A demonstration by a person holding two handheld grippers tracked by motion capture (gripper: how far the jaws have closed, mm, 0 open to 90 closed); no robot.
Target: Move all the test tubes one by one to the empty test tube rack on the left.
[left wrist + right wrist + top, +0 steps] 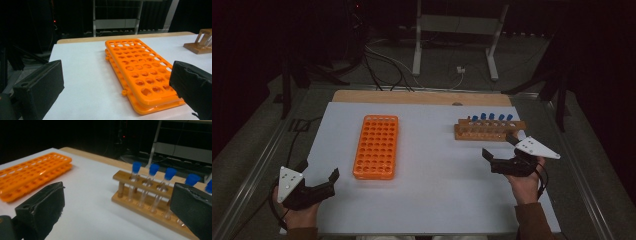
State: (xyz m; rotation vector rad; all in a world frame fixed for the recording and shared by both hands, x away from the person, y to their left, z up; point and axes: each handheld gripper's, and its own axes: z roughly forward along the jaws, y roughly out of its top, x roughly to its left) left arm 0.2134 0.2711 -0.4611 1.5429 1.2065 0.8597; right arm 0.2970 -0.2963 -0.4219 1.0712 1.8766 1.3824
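Dark room all around, with a white sheet over the table [432, 200] lit in front of me. My right gripper [501, 152] has its jaws spread wide and empty, just short of the wooden rack [488, 131] of blue-capped tubes [136, 173] at the far right. Those tubes look light, thin-walled, slick and likely fragile; I would pinch one gently just under its cap and lift straight up. My left gripper [333, 176] is also wide open, holding nothing, near the stiff orange rack [376, 146].

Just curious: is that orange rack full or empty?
Empty. Every hole of the orange rack is open; the blue-capped tubes stand in the wooden rack.
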